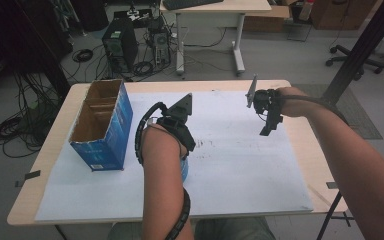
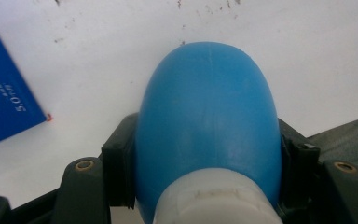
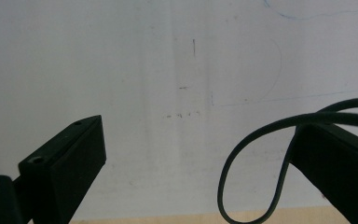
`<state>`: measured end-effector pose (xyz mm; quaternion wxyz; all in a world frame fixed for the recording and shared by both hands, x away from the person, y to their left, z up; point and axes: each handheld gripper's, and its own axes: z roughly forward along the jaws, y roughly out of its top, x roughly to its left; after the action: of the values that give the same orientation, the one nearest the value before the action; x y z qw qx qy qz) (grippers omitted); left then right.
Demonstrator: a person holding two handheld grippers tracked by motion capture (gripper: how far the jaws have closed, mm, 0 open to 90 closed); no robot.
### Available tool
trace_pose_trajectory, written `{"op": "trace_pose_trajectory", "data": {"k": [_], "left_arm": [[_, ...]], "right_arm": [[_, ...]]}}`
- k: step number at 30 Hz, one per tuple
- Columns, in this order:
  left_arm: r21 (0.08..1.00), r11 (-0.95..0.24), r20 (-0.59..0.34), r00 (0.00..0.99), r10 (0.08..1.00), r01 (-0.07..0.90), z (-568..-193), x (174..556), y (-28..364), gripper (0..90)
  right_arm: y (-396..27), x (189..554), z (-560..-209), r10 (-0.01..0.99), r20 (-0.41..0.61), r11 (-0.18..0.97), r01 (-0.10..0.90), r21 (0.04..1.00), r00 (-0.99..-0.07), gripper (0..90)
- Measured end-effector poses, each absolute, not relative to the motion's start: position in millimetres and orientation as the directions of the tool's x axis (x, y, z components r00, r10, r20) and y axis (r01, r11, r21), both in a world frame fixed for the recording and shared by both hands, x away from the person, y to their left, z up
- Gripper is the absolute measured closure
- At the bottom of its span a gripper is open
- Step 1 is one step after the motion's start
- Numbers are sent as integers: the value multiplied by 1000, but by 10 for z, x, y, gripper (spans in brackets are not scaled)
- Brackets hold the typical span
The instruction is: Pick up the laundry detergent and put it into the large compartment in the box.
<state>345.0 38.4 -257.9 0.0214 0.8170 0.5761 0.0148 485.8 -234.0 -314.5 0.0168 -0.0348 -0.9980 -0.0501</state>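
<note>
left gripper view has the blue bottle (image 2: 208, 126) clamped between the left gripper's (image 2: 207, 163) jaws, white cap toward the camera, over the white sheet (image 2: 121, 56), just right of the blue carton (image 1: 102, 125). judging by that, keep the squeeze even and carry it level to the carton's open top. right gripper (image 3: 191, 163) hangs farther right above the bench (image 1: 305, 130), jaws apart, empty.
</note>
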Motion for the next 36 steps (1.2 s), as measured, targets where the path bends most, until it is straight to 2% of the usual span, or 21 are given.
{"op": "trace_pose_trajectory", "data": {"k": [6,13,27,36], "left_arm": [[59,-339,17,339,941,939,-2322,3427,411,377],[99,-303,27,302,953,948,-1866,3400,493,377],[130,-230,29,228,973,964,-1214,3379,692,377],[158,-197,16,197,980,967,-953,3394,861,378]], "right_arm": [[-2340,4853,-3123,69,35,993,72,94,-997,29],[-2329,4848,-3095,69,32,993,72,93,-997,29],[-2306,4832,-3015,76,19,993,77,92,-997,29],[-2293,4812,-2997,76,12,993,76,93,-997,29]]}}
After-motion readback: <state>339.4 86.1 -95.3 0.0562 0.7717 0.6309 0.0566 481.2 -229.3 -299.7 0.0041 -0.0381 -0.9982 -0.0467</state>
